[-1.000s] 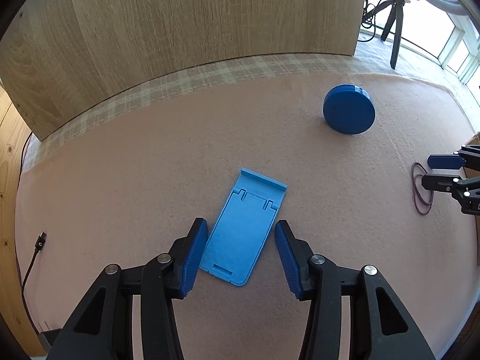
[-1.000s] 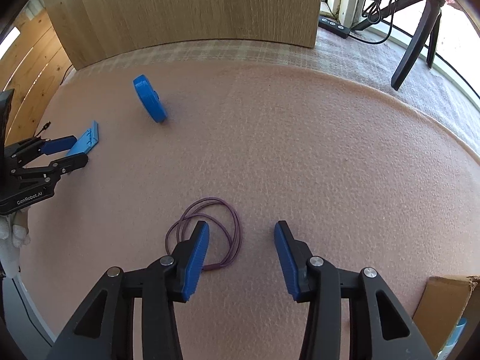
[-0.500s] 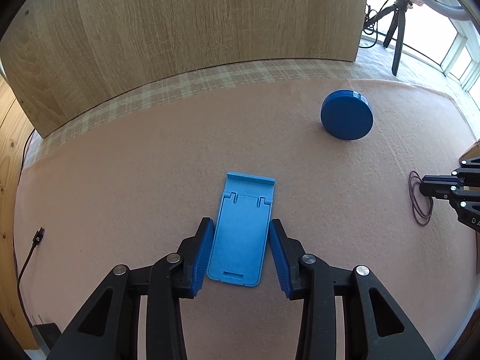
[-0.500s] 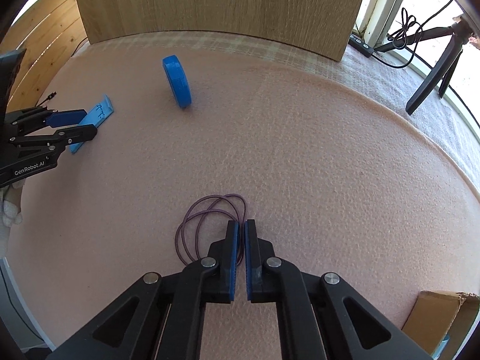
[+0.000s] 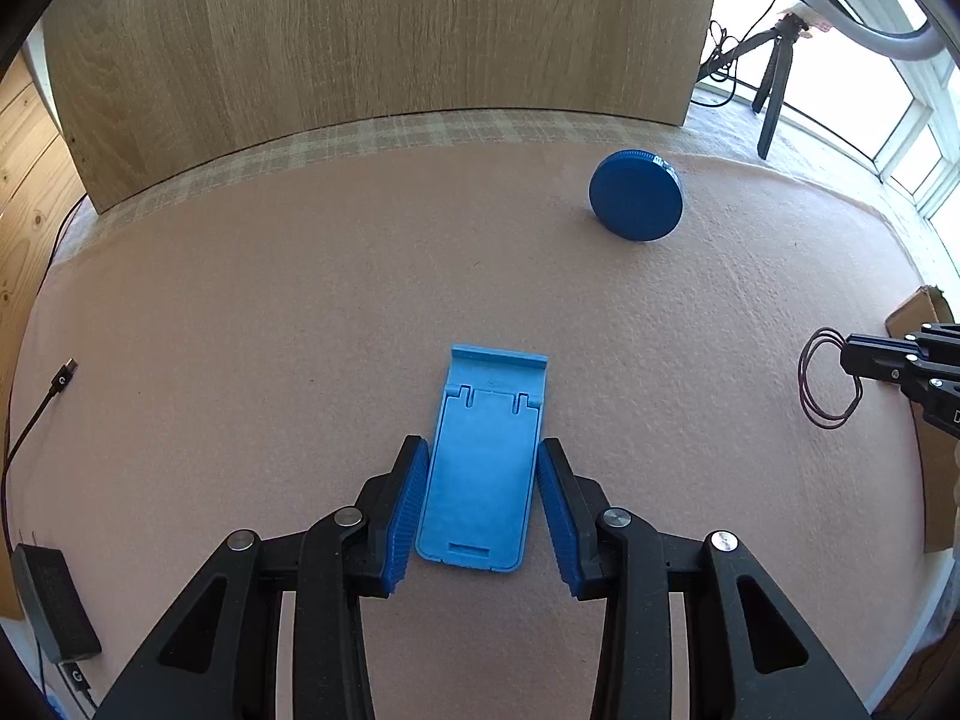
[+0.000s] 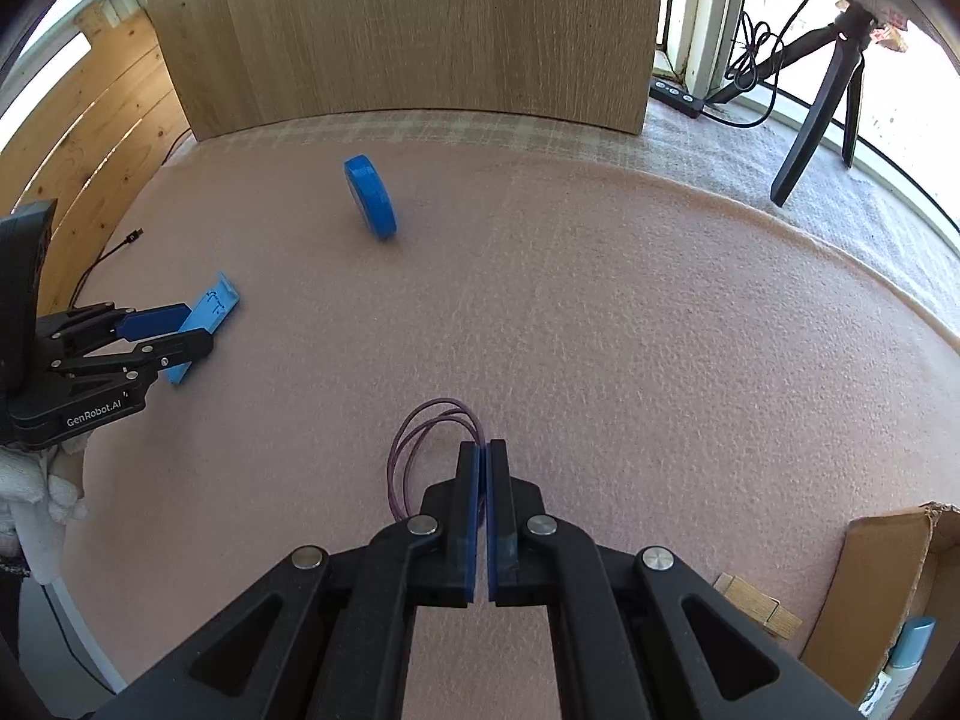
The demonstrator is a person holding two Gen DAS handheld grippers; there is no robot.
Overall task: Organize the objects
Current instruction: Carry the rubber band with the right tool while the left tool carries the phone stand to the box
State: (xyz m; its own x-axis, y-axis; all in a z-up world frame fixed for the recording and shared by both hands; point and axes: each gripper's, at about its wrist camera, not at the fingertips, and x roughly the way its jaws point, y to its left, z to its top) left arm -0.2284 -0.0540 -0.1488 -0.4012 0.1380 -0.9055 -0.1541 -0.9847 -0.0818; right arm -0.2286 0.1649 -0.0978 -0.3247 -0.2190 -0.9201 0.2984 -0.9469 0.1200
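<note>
A light blue phone stand lies flat on the pink mat. My left gripper is shut on it, one pad against each long side; it also shows from the side in the right wrist view. My right gripper is shut on a purple cord loop, which hangs in coils from its tips in the left wrist view. A round blue tin stands on its edge at the far side of the mat, seen edge-on in the right wrist view.
A wooden panel stands along the back. A cardboard box with a bottle in it sits at the right edge, a wooden block beside it. A black charger and cable lie at the left. A tripod stands at the back right.
My left gripper has closed from wide open onto the sides of the phone stand and squared up with it. My right gripper has shut on the purple cord and lifted it.
</note>
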